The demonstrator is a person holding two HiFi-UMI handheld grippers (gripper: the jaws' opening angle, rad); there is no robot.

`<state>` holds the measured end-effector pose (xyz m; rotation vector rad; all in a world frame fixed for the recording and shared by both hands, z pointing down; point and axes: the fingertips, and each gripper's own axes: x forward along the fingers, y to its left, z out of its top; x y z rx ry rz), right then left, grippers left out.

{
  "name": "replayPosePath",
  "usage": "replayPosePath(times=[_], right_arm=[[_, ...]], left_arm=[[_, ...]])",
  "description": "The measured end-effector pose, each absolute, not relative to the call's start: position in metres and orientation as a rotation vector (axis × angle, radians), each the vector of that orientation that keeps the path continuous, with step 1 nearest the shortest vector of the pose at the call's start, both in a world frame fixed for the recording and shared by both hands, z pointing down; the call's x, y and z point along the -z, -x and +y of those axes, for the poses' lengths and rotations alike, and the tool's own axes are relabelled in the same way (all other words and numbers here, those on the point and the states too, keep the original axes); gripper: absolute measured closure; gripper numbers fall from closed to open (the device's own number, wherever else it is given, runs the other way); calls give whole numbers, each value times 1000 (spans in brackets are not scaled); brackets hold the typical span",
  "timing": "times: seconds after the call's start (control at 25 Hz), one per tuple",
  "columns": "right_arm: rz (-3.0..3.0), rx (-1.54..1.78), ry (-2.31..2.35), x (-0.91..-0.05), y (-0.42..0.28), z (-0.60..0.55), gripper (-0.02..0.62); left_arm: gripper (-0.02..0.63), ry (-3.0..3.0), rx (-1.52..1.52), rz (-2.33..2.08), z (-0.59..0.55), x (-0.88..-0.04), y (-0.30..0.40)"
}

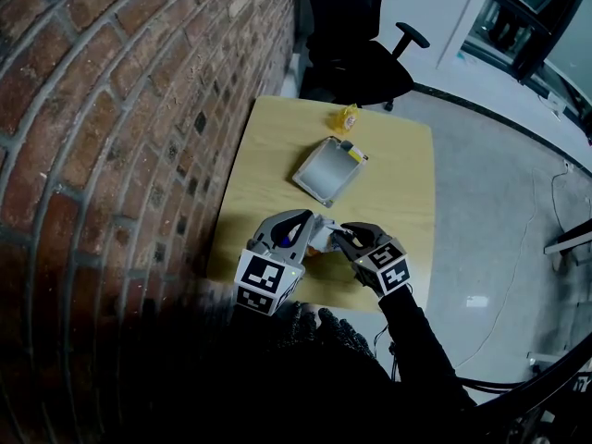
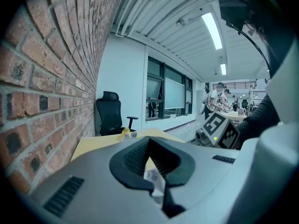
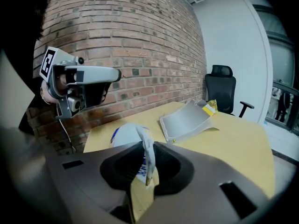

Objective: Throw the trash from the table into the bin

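1. The crumpled white plastic wrapper with blue print [image 1: 321,238] [image 3: 125,134] lies on the tabletop close to its near edge, between the two grippers.
2. The right gripper [image 1: 340,237] [image 3: 145,161] is at 3 o'clock of the wrapper. Its jaws are closed on a raised fold of the wrapper, and the rest of the wrapper spreads on the wood beyond them.
3. The left gripper [image 1: 311,228] [image 2: 151,168] is at 9 o'clock of the wrapper. Its jaws are pinched on a thin white strip with barcode-like print [image 2: 154,176]. I cannot tell whether that strip belongs to the same wrapper.
4. At 12 o'clock of the wrapper, near the middle of the light wooden tabletop [image 1: 398,202], lies a flat grey rectangular tray [image 1: 326,170]. It is turned at a slant to the tabletop's edges.
5. Further toward 12 o'clock, near the far edge, sits a small crumpled yellow wrapper [image 1: 346,118], apart from the tray.
6. Beyond that edge stands a black office chair [image 1: 363,58].
7. A red brick wall [image 1: 111,128] runs along the tabletop's 9 o'clock side.
8. Grey floor [image 1: 499,202] lies at 3 o'clock.
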<state>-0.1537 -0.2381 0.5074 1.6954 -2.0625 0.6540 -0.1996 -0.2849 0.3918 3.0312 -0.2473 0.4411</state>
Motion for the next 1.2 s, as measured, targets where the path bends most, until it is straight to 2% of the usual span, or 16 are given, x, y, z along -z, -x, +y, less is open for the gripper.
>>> replayPosePath(times=[0.04,0.16,0.6,1.2], right_arm=[[-2063,-643,-1694,-506,154,-237,535],[-2077,-629,-1705,-498,152,-236,577],[-2037,-658,-1885,-475,117,-204,580],[-1922,-617,-2170,-441,17,-97,580]], left_arm=[[600,-3032,-440,-244,-285,-391,199],[600,-3032,-439,-229,-284,-391,197],[600,-3046,-432,-108,-263,-390,172],[600,-3087,-431,0,-169,-380,98]])
